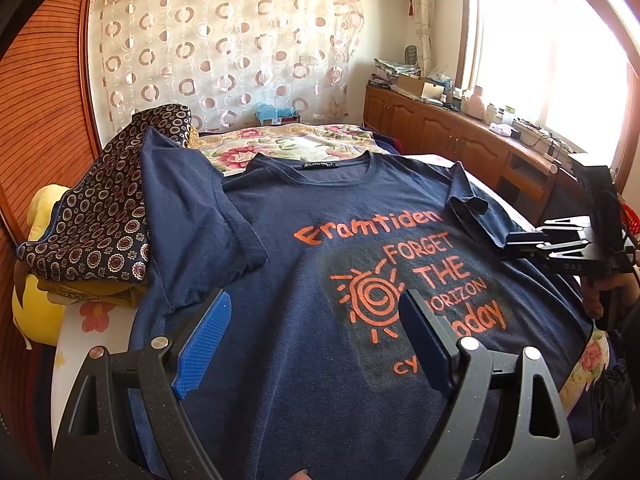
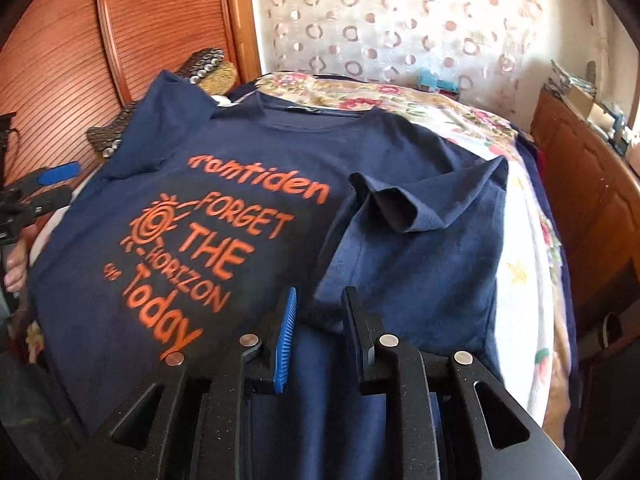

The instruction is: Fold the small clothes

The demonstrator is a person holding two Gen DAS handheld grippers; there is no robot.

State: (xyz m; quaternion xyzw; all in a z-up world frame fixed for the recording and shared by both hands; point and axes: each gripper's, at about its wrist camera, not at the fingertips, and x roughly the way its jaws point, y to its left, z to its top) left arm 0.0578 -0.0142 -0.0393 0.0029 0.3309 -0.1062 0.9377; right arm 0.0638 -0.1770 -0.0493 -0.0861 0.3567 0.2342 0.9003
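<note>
So far we have the navy T-shirt (image 2: 224, 264) flat on the bed (image 2: 448, 120), its right sleeve (image 2: 416, 240) folded in. Our left gripper (image 1: 316, 344) gapes wide, our right gripper (image 2: 320, 320) slightly parted, both empty. Left sleeve (image 1: 192, 216) and body remain.

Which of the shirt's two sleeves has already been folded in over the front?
The sleeve beside the right gripper: this folded sleeve lies over the T-shirt front. The other sleeve lies spread outward.
</note>
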